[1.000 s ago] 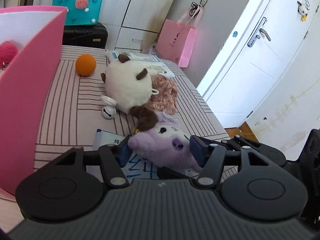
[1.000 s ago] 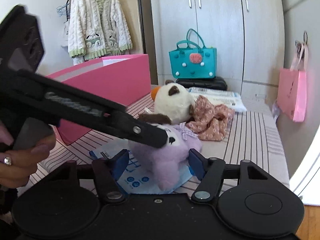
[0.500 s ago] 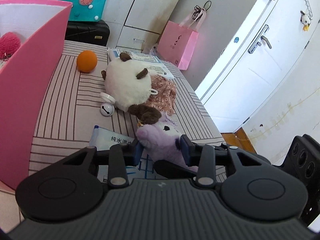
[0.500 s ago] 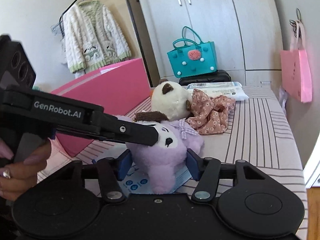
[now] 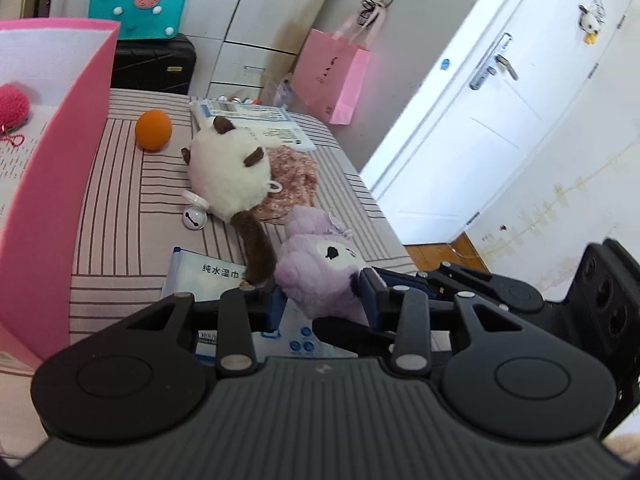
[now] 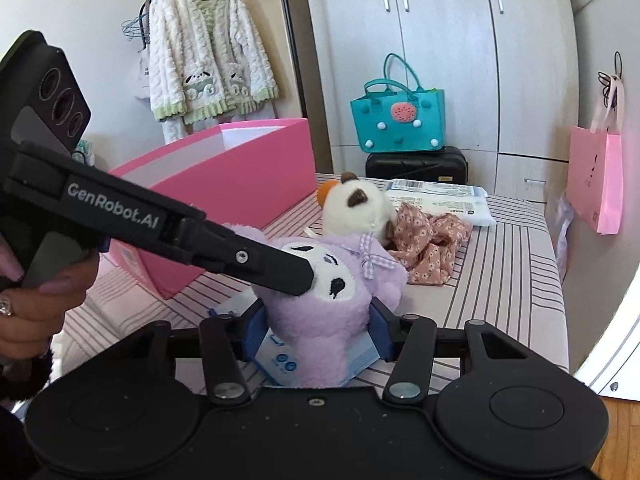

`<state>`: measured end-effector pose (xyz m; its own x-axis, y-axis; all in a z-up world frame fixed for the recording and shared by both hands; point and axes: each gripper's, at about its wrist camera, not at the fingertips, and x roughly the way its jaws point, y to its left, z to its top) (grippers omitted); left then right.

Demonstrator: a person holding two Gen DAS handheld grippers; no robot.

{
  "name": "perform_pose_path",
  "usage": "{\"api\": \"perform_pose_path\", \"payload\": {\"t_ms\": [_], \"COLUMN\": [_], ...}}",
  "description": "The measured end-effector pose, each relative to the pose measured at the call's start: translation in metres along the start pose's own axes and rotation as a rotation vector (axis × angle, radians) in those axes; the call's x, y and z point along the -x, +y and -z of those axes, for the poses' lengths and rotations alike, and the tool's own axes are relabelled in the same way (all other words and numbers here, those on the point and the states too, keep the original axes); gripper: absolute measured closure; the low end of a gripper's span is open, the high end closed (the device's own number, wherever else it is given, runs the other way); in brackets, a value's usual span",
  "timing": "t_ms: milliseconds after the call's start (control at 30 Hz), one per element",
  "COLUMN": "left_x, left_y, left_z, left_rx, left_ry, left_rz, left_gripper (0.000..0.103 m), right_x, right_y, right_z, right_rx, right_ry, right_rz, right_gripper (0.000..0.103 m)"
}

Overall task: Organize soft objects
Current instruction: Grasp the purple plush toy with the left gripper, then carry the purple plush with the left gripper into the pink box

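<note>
A purple plush toy (image 5: pixel 316 264) with a white face hangs just above the striped bed, over a blue wet-wipes pack (image 5: pixel 208 272). My left gripper (image 5: pixel 323 298) is shut on its head end, pads pressing the fur. In the right wrist view my right gripper (image 6: pixel 318 332) is shut on the plush's body (image 6: pixel 320 320), and a left finger (image 6: pixel 280 268) crosses its face. A pink box (image 5: pixel 52 200) stands to the left, with a pink pompom (image 5: pixel 12 106) inside. A white plush (image 5: pixel 228 176) and a floral cloth (image 5: pixel 296 184) lie farther back.
An orange ball (image 5: pixel 153 130) and a small white bell toy (image 5: pixel 195 219) lie on the bed near the white plush. A flat white package (image 5: pixel 256 120) sits at the bed's far end. A teal bag (image 6: pixel 396 120) on a black suitcase and a pink paper bag (image 5: pixel 330 76) stand beyond.
Both grippers closed from either side onto the purple plush, squeezing it. Both have since risen a little, and the plush now sits higher over the wipes pack.
</note>
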<state>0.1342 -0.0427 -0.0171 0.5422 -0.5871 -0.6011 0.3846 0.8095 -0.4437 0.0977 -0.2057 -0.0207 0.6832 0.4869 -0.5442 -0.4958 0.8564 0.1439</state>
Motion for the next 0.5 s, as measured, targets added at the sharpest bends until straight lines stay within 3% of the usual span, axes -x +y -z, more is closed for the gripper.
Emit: {"api": "perform_pose_path", "payload": {"t_ms": [500], "left_x": [0.059], "left_y": [0.0], "left_z": [0.006], "left_rx": [0.043], "left_ry": [-0.01], "left_rz": [0.009], "left_gripper": [0.066], "right_x": [0.03], "right_y": [0.042], "right_z": [-0.034], "right_rx": [0.047], "right_ry": [0.097], "right_rz": [-0.066], "right_gripper": [0.045]}}
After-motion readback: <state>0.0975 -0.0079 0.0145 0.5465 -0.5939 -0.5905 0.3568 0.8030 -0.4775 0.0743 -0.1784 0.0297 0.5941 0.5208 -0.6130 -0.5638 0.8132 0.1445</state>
